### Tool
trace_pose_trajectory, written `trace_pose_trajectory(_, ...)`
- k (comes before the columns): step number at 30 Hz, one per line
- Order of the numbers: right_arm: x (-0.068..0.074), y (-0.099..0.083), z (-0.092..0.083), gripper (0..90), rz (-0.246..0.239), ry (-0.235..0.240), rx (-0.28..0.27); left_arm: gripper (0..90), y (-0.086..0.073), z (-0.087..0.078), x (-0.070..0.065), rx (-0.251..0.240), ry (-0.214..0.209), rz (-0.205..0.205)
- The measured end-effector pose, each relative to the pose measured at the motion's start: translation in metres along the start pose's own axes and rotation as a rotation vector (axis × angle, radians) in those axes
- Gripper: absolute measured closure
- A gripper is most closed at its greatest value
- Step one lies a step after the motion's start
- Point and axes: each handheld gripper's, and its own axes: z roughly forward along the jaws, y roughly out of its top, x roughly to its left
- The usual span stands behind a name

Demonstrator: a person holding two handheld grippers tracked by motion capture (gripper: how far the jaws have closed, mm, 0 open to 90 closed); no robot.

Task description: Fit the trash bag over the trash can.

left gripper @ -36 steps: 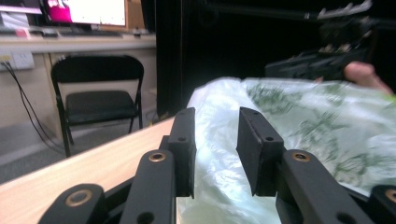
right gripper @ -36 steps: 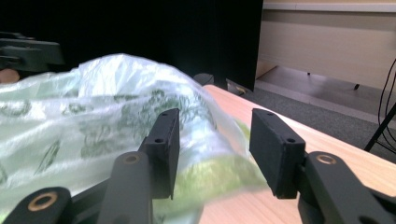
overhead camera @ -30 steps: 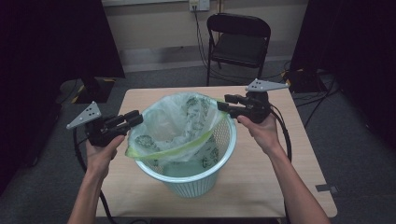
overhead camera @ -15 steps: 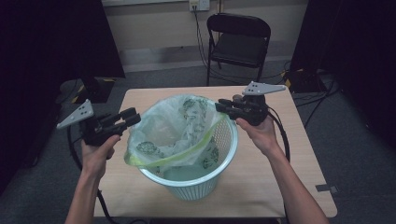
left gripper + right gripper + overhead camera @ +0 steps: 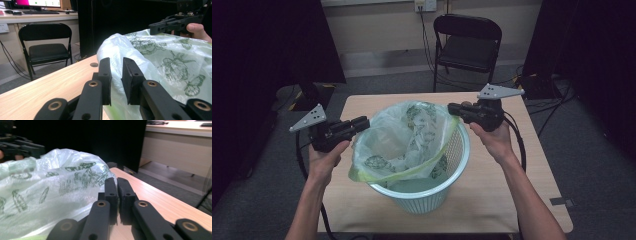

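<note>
A pale blue plastic wastebasket (image 5: 432, 192) with a perforated lattice wall stands near the middle of a light wood-grain table (image 5: 532, 200). Inside it sits a thin, crinkly translucent plastic bag printed with green leaves and butterflies (image 5: 404, 137), its yellowish-green hem stretched diagonally across the round mouth and its top puffed above the rim. The left gripper (image 5: 362, 123), black and blocky with a grey three-cornered plate, is held by the left hand (image 5: 326, 159) at the bag's left edge; in the left gripper view its flat pads stand a narrow gap apart after closing just now, with bag film bunched beside and beneath them, though whether they pinch it I cannot tell. The right gripper (image 5: 453, 108) is at the bag's far right edge; in the right gripper view its jaws have just closed to almost touching, the film lying against their left side. A black folding metal chair (image 5: 467, 42) stands behind the table.
</note>
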Motion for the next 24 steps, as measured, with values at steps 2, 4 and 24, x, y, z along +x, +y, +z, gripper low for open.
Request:
trace_pose_trajectory(2,0.0,-0.007,-0.011,89.6,0.0,-0.017,-0.003,77.6,-0.001,-0.005,-0.004,0.0,0.002,0.012)
trace_pose_trajectory(4,-0.002,-0.013,-0.017,89.0,0.021,-0.021,-0.017,77.5,-0.003,-0.011,-0.01,-0.009,0.013,0.019)
trace_pose_trajectory(24,-0.011,-0.017,-0.02,60.7,0.063,-0.037,-0.045,73.5,0.01,0.02,0.013,0.021,-0.008,-0.023)
